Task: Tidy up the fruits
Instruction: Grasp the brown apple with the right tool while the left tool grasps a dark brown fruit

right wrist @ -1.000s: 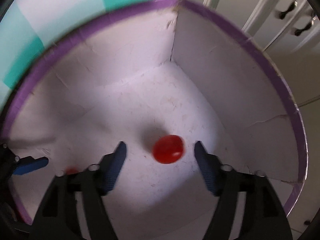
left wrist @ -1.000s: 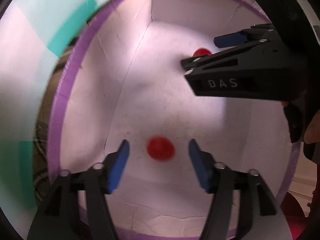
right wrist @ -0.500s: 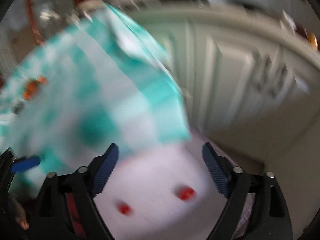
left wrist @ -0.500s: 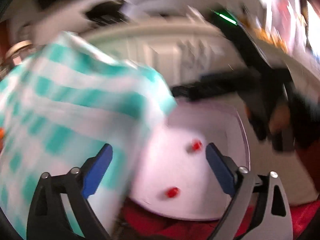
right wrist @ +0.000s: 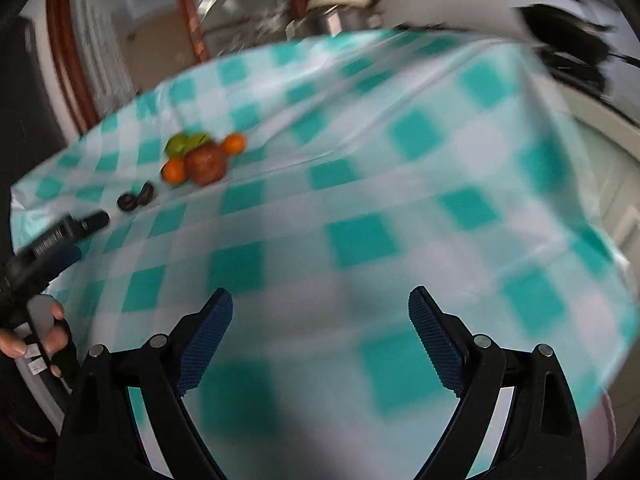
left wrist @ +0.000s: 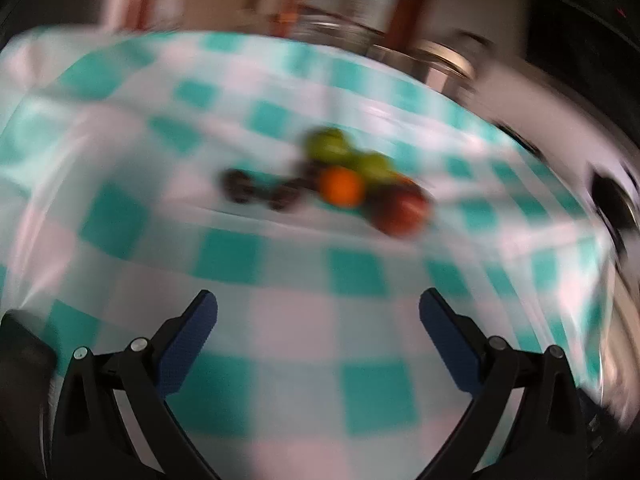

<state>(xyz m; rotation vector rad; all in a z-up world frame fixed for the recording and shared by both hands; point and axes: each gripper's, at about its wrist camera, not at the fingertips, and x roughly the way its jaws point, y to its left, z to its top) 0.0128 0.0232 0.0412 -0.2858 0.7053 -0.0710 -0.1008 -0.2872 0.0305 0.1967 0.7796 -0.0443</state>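
Both wrist cameras look down and forward across a teal-checked tablecloth [left wrist: 352, 276], well back from the fruit cluster [left wrist: 360, 176]. The left view frames it near 12 o'clock; the right view shows the same cluster [right wrist: 202, 158] toward 10 o'clock.

You have a small huddle of fruit on the checked cloth: two green fruits [right wrist: 185, 143] at the back, a brownish-red apple [right wrist: 206, 165] in front, an orange [right wrist: 173, 171] on either side, and blurred dark fruits [right wrist: 136, 199] lying just apart.
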